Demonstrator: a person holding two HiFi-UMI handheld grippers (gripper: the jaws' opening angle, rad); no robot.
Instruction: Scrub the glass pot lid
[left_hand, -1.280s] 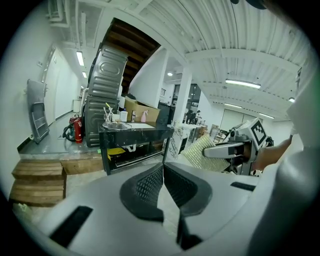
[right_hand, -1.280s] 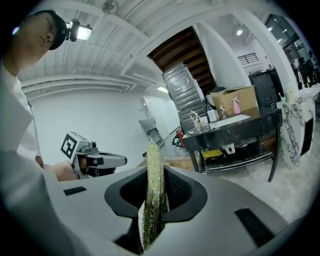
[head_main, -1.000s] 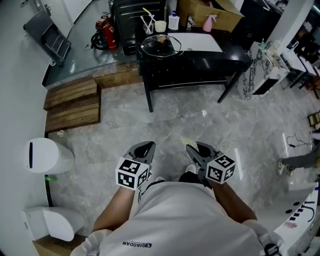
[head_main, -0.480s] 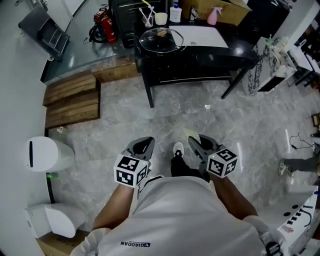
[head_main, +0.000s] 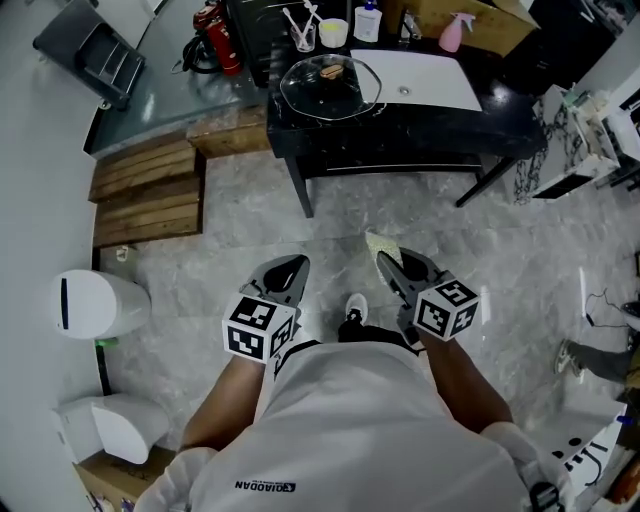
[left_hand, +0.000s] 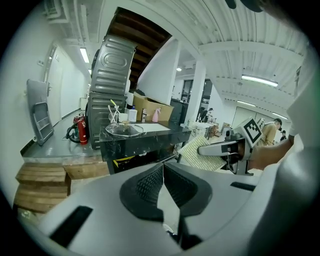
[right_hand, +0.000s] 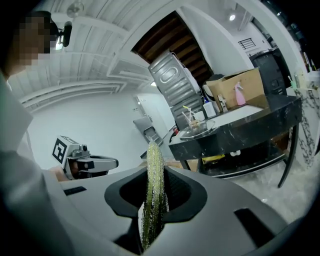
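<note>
The glass pot lid (head_main: 330, 83) lies on a black table (head_main: 470, 118) far ahead of me, also seen as the lid (left_hand: 123, 130) in the left gripper view and the lid (right_hand: 197, 130) in the right gripper view. My right gripper (head_main: 392, 264) is shut on a pale yellow-green scrub pad (head_main: 381, 245), which stands edge-on as the pad (right_hand: 153, 190) between its jaws. My left gripper (head_main: 287, 272) is shut with nothing in it. Both grippers hang low over the floor, well short of the table.
On the table's far side stand a cup of utensils (head_main: 302, 35), a small bowl (head_main: 333, 32), a bottle (head_main: 367, 20) and a pink spray bottle (head_main: 452, 34). Wooden pallets (head_main: 147, 190) lie on the floor at left, a white bin (head_main: 92, 305) nearer left. The person's shoe (head_main: 353, 308) shows between the grippers.
I have walked closer to the table: it and the lid have slid down and grown in the head view. Both grippers keep their pose and grip.
</note>
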